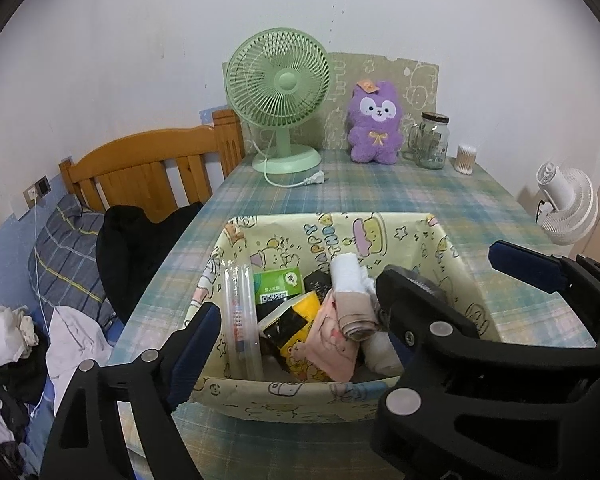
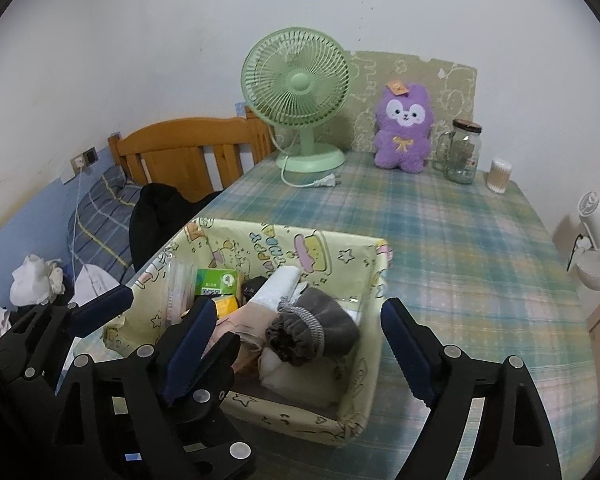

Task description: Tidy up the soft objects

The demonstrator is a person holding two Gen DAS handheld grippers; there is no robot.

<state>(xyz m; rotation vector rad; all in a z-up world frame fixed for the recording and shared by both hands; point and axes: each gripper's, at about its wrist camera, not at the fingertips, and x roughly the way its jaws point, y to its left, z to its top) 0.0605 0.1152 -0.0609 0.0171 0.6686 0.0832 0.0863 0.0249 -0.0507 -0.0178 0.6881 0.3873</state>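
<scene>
A yellow cartoon-print fabric basket (image 1: 340,222) (image 2: 284,236) stands on the plaid table. It holds a white cloth roll (image 1: 348,276), a beige roll (image 1: 356,316), a pink cloth (image 1: 332,344), a grey sock roll (image 2: 316,328) and some packets. My left gripper (image 1: 300,320) hovers open over the basket's left half, nothing touching its pads. My right gripper (image 2: 298,312) stands open around the grey sock roll without touching it. The two grippers' inner fingers sit side by side above the basket. A purple plush toy (image 1: 374,124) (image 2: 404,128) sits upright at the table's back.
A green fan (image 1: 278,80), a glass jar (image 1: 430,140) and a cotton swab tub (image 1: 466,158) line the back of the table. A white fan (image 1: 568,208) stands off the right edge. A bed with a wooden headboard (image 1: 152,168) and loose clothes (image 1: 8,336) lies left.
</scene>
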